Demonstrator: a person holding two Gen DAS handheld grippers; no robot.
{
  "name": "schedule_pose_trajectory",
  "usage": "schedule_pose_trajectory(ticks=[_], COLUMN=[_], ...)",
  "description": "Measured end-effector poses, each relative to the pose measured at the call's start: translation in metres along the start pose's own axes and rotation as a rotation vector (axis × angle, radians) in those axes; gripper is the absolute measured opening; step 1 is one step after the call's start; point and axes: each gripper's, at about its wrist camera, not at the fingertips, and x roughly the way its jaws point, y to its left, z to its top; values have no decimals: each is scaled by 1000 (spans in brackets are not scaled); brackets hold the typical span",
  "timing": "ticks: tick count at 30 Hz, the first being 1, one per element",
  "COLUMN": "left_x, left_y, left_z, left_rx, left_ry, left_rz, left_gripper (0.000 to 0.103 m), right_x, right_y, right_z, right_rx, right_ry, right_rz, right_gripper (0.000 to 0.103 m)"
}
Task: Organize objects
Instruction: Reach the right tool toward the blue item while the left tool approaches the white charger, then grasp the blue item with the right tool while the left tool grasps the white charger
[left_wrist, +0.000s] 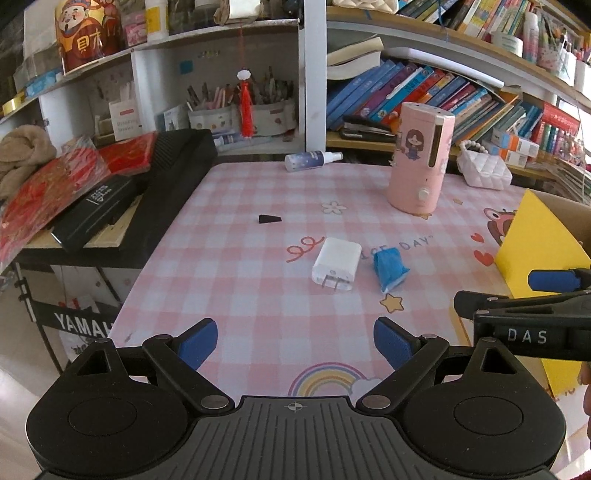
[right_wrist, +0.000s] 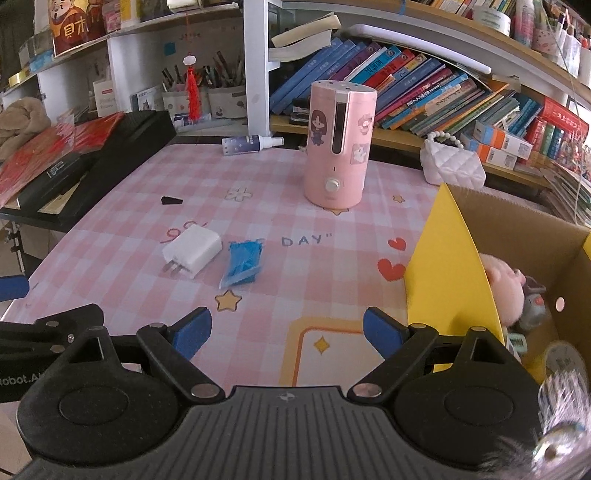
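Now: both grippers hovering open over the pink mat

Nearest, the left gripper (left_wrist: 295, 349) and right gripper (right_wrist: 287, 338) are hanging wide apart, gripping nothing. Mid-mat, the white charger (left_wrist: 336, 265) is lying flat, prongs pointing near, long axis running near to far. Just right, the blue packet (left_wrist: 389, 267) is lying tilted. Farther, the pink humidifier (right_wrist: 339, 144) is standing upright; the cardboard box (right_wrist: 524, 236) is sitting right.
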Motion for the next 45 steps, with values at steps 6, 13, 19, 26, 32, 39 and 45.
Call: schedule_pose_trajectory(ticks=[6,13,19,26,32,39,45], left_x=[10,28,47,65,75,82,86], left_y=[1,4,4,4,8,13,12], left_z=[8,14,21,35,38,41,42], left_rx=[-3,-17,-23,-34,-43,-63,-57], left_ry=[1,22,34,37,51,68,81], left_rz=[13,16,3,6,24,43,46], left_gripper=[94,94,92,88,88,87,87], right_x=[12,31,48,75,99,125,133], right_y=[-5,-10,-13,-9,3,12,10], right_z=[12,26,36,45,55,56,55], right_rx=[-7,-4,7,15,4,-10,-33], right_ry=[-8,-2,10,76,117,177,177], right_rz=[4,-2,-1,79,132,167,177], right_gripper=[90,90,86,53,50,45,33])
